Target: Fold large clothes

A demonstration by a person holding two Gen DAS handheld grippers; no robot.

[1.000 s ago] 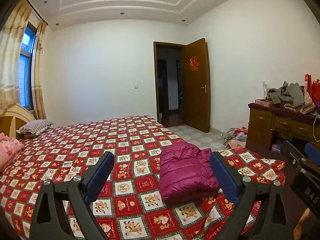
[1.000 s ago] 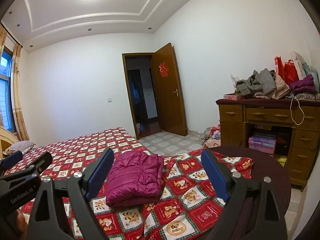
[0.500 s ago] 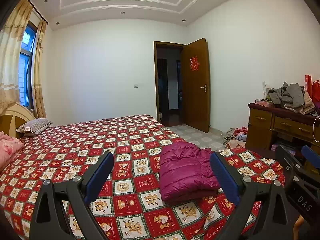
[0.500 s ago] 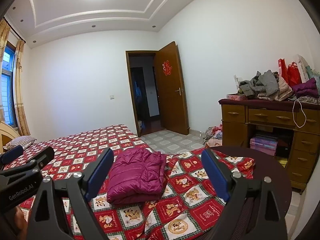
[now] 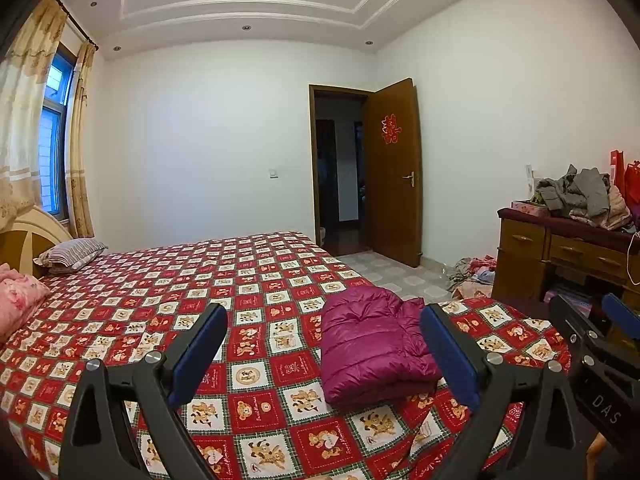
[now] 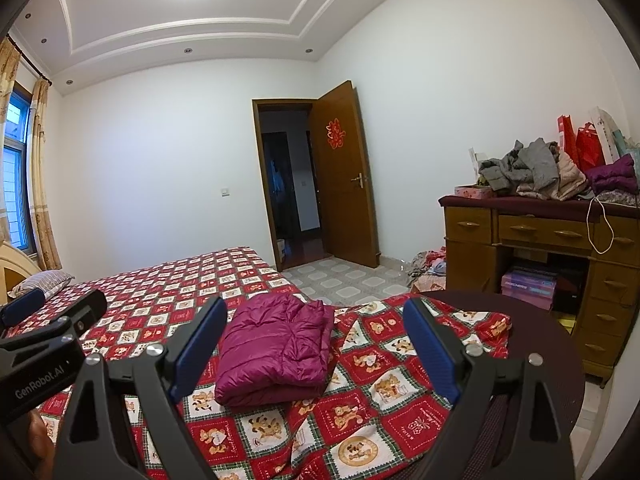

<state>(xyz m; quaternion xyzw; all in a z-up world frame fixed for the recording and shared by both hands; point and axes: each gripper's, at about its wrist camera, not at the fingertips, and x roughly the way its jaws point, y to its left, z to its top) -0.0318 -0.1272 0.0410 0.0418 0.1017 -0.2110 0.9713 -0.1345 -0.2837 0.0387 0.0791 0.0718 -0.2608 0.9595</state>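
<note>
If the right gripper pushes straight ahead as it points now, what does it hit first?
Probably the folded purple jacket on the bed. It lies left of centre before the open right gripper, so depth and alignment are uncertain.

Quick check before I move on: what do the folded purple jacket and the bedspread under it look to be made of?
The purple jacket looks like a quilted puffer: smooth, slightly shiny synthetic shell, with stitched channels and puffy bulk suggesting down or fibre fill. The bedspread looks like thin matte woven fabric, probably cotton or a blend, printed with red bear checks; it wrinkles flat near the corner.
</note>
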